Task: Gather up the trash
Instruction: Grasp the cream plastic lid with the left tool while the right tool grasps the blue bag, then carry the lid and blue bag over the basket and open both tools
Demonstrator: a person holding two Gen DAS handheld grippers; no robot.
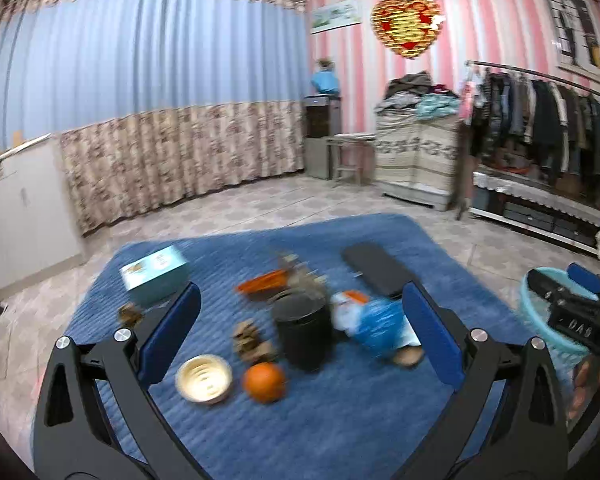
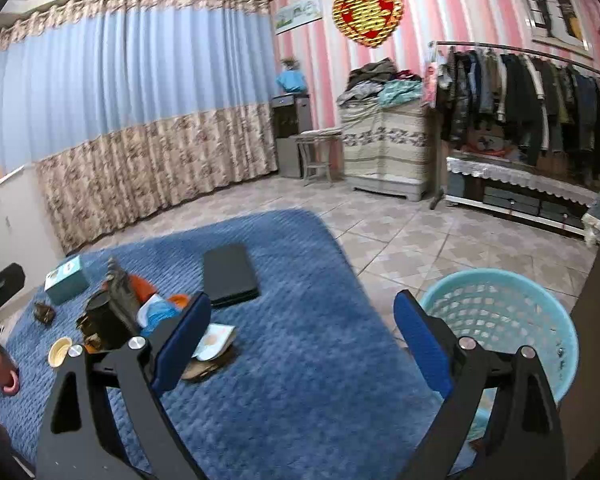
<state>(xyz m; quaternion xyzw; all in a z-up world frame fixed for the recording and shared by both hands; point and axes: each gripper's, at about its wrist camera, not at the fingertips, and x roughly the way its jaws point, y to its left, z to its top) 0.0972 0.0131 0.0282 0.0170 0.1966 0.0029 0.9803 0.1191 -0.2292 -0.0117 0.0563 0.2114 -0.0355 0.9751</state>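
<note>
Even, soft indoor light, heavy fisheye bending.

Left view is motion-blurred across the clutter on the rug (image 1: 340, 420); right view is sharper. Curtains (image 2: 120, 80) glow bluish; frame corners go black.

A light blue mesh basket (image 2: 500, 320) stands upright on the tiles off the rug's three o'clock edge, while crumpled blue and white wrappers (image 1: 374, 322), brown scraps (image 1: 252, 340) and an orange packet (image 1: 266, 280) lie scattered mid-rug around a dark upright cup (image 1: 304, 330).
</note>
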